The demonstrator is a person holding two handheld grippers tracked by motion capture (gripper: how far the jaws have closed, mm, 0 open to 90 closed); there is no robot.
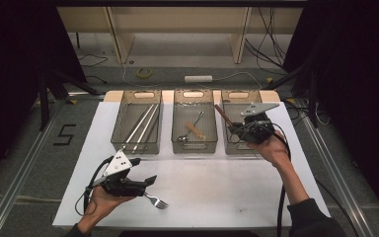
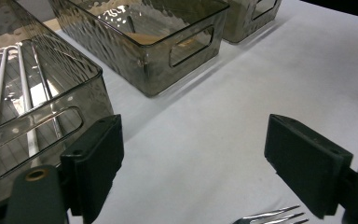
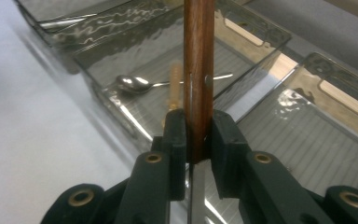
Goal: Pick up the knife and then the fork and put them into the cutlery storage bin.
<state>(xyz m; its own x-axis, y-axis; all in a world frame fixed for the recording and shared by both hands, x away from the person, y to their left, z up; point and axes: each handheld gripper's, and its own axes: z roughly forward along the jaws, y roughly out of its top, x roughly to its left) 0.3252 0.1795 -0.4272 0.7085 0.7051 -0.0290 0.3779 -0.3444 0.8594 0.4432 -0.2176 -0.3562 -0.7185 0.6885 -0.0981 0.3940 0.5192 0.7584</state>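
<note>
Because cutlery is being sorted by kind, three clear bins stand along the table's [image 1: 227, 187] far edge: left bin [image 1: 137, 148] with metal chopsticks [image 1: 142, 124], middle bin [image 1: 194, 146] with a spoon [image 3: 135, 83], right bin [image 1: 227, 118]. The right gripper [image 3: 196, 135] pinches a wooden-handled knife [image 3: 198, 60] above the right bin. The left gripper [image 2: 193, 154], jaws spread, hovers over a fork [image 1: 157, 201] near the table's near edge. A "5" [image 1: 65, 134] marks the floor.

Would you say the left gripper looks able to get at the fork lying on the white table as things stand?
Probably yes: the left gripper is open and hovers right beside the fork, whose tines lie just below its jaws on bare white table, with nothing between them.
</note>
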